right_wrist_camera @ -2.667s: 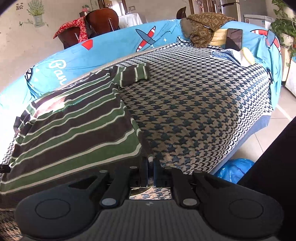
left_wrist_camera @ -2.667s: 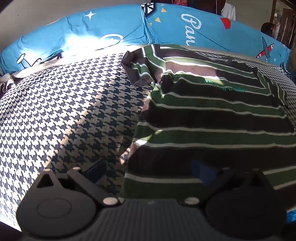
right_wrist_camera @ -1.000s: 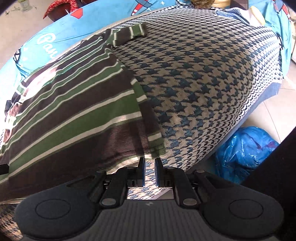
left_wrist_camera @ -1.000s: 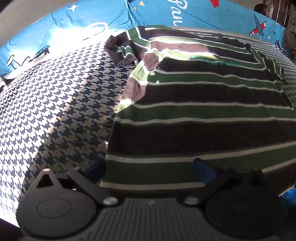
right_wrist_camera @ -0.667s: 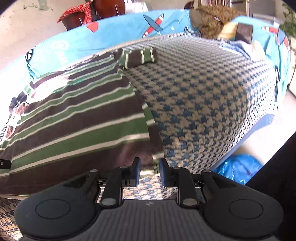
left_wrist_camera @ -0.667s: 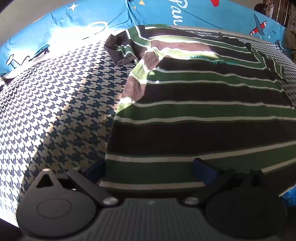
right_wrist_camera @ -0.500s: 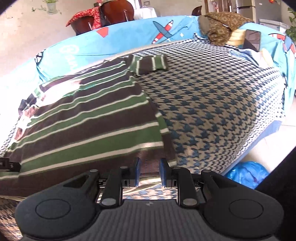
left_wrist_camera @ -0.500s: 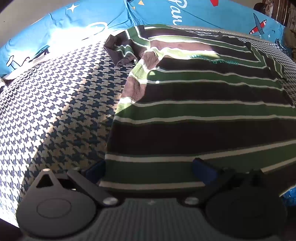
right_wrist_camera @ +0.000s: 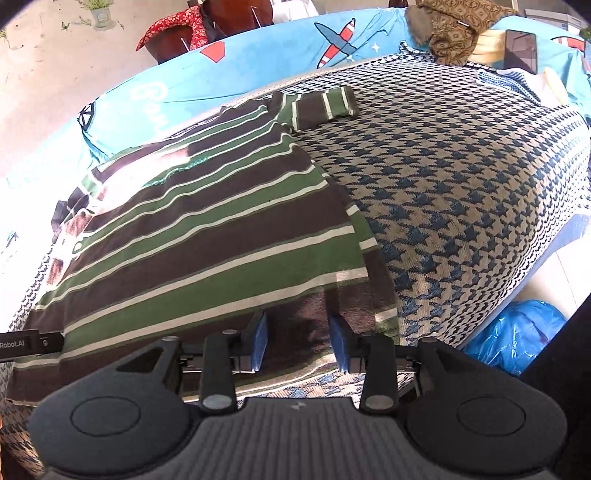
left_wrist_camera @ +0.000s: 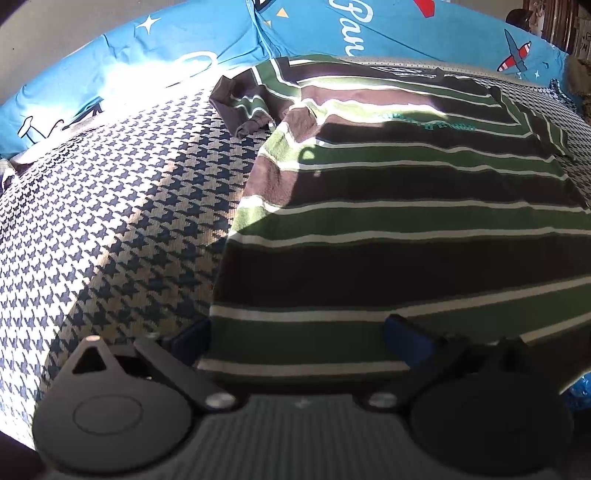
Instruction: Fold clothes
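A green, brown and white striped shirt (left_wrist_camera: 406,206) is seen spread flat on a bed covered with a houndstooth blanket (left_wrist_camera: 110,221). Its bottom hem lies along the near edge of the bed, and its collar end is turned toward the far edge, where blue printed cushions (left_wrist_camera: 207,48) are lined up. One short sleeve (right_wrist_camera: 321,107) is laid out toward the middle of the bed; the other sleeve (left_wrist_camera: 240,107) is bunched near the far edge. Part of the shirt is lit by a band of sunlight.

The left gripper (left_wrist_camera: 295,336) is held at the hem near the shirt's left corner, its jaws spread wide, with the hem lying between the blue pads (left_wrist_camera: 192,339); nothing is clamped. The right gripper (right_wrist_camera: 297,341) is positioned at the hem near the right corner, its jaws parted with a clear gap between the pads (right_wrist_camera: 260,339), and the brown hem band is seen in that gap without being pinched.

A patterned brown cloth (right_wrist_camera: 454,26) and a dark phone-like slab (right_wrist_camera: 521,46) are seen at the far corner of the bed. A blue plastic bag (right_wrist_camera: 517,336) is visible on the floor beside the near edge.
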A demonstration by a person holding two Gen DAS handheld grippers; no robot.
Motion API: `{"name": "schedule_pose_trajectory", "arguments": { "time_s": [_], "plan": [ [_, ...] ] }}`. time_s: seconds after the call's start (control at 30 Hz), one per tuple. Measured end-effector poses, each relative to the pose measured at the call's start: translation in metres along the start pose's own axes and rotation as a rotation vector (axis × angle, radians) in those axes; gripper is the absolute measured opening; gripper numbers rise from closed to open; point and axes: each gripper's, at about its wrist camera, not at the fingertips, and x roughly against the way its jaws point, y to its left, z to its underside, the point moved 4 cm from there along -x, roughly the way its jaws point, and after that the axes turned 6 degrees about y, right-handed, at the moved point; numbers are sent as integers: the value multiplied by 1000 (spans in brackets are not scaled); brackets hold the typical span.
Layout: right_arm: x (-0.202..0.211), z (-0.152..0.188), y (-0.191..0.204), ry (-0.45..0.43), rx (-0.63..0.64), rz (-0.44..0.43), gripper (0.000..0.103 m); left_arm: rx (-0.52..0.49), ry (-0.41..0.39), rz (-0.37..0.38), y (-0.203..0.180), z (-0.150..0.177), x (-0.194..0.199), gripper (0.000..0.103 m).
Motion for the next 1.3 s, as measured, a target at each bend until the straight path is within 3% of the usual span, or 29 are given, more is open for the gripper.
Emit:
{"name": "schedule_pose_trajectory", "arguments": {
  "time_s": [0.23,0.4,0.97,1.3],
  "plan": [
    [1,1,0,-6,7,13,39,1,-2,-3,0,1,0,103],
    [1,2,-1,-3,1,38,50,6,-3,-8,0,2,0,103],
    [6,1,10,-23,76,92,53,26,-2,-17,-1,3,0,103],
    [13,-13,37,5,170,-25,53,44,0,-5,1,0,4,103]
  ]
}}
